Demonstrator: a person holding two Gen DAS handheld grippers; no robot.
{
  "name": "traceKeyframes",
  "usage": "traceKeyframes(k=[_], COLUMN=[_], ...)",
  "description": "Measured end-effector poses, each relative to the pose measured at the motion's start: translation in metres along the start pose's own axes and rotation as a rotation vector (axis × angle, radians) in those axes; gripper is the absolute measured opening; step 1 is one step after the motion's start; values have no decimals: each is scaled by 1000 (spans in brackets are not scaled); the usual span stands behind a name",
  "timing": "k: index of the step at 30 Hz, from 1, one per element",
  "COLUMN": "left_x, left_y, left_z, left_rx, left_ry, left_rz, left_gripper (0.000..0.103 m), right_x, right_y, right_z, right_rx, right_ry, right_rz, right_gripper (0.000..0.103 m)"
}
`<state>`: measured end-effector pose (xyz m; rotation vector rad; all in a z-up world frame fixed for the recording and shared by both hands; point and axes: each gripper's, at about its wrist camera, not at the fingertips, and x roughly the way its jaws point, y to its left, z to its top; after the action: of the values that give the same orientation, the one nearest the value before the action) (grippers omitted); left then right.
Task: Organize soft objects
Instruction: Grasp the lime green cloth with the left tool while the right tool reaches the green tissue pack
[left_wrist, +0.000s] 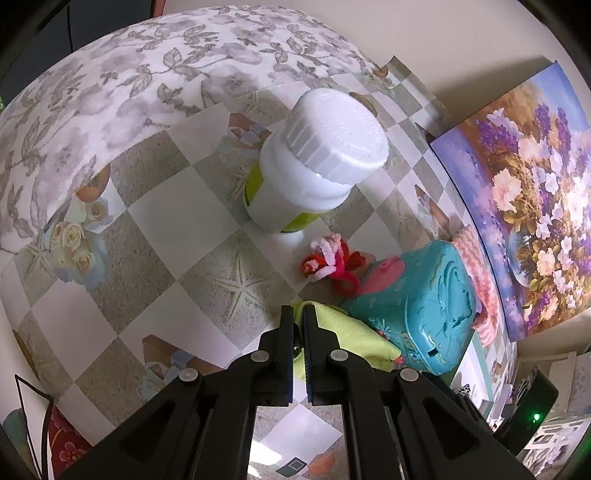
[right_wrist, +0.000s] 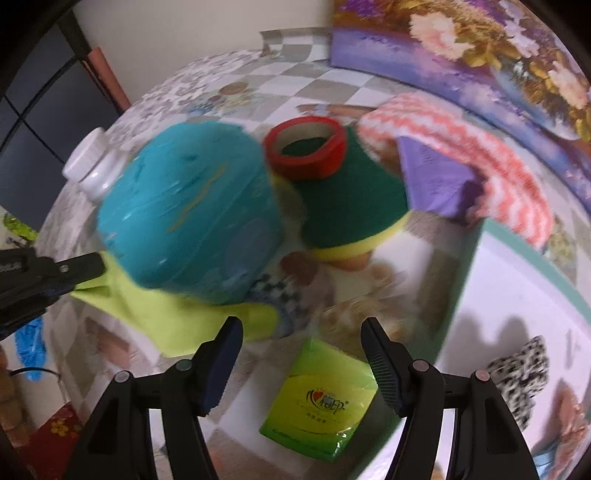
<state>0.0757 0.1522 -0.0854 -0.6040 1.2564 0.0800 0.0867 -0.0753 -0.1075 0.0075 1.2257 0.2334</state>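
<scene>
The left gripper (left_wrist: 298, 314) points steeply down at the checked tablecloth (left_wrist: 177, 206) with its jaws drawn almost together, pinching a corner of the yellow-green cloth (left_wrist: 354, 332); in the right wrist view that same gripper (right_wrist: 98, 267) reaches in from the left edge and grips the cloth (right_wrist: 177, 314) at its near-left corner; the cloth lies flat on the table and runs under the teal box (left_wrist: 417, 306), which rests on top of it; the right gripper (right_wrist: 301, 328) hangs above the table with its jaws standing wide apart and nothing between the pads; its left finger (right_wrist: 221, 365) is just over the cloth's near edge, though contact cannot be told; below and between the fingers lies a green tissue packet (right_wrist: 321, 402) on the table; behind the teal box (right_wrist: 188, 210) sits a green and yellow sponge (right_wrist: 351, 206) with a red tape roll (right_wrist: 306, 147) on it; a pink and white knitted cloth (right_wrist: 480, 162) lies beyond; a white-capped bottle (left_wrist: 317, 158) stands farther off, near a red and white pipe-cleaner figure (left_wrist: 332, 262).
</scene>
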Motion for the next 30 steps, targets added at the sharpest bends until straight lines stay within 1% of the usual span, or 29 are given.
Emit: traceKeyframes(k=[3,6,7,10,13,15,17,19,22,25,26,27,28,29,30], left_x=[1,1,1,0,-4,-8,-10,-9,-6,-5,-5,-5,-4,-4,-4], left_y=[4,7,8,14,19,27,34,41,53,62,65,67,69,71,74], left_z=[0,0,0,-2,-6,-9,-10,-11,-10,-9,-8,-7,-5,-4,-3], left_rx=[-6,-4,-2,1,2,-16,-28,-44,-72,-79,-76,-64,-56,-49,-37], left_ry=[6,10,10,14,16,17,22,35,55,74,77,83,81,77,70], left_rz=[0,2,6,11,8,3,1,1,6,5,9,16,21,29,42], left_gripper=[4,4,4,4,4,4,4,4,4,5,6,13,23,30,40], right_x=[-1,-6,-8,-12,-19,-24,-25,-25,-22,-19,-19,-17,-15,-14,-13], right_y=[8,14,16,17,17,16,15,12,9,6,6,6,7,8,9], right_z=[-4,-8,-11,-15,-18,-21,-22,-24,-27,-31,-31,-28,-27,-28,-28], right_rx=[-13,-40,-40,-35,-1,30,52,71,107,144,151,152,150,147,144], right_ry=[12,15,20,20,7,9,23,41,71,95,100,103,106,107,108], right_rz=[31,32,28,-21,-38,-60,-75,-66,-89,-76,-83,-89,-91,-89,-85], right_gripper=[70,70,71,78,79,79,79,79,79,79,79,79,79,79,79])
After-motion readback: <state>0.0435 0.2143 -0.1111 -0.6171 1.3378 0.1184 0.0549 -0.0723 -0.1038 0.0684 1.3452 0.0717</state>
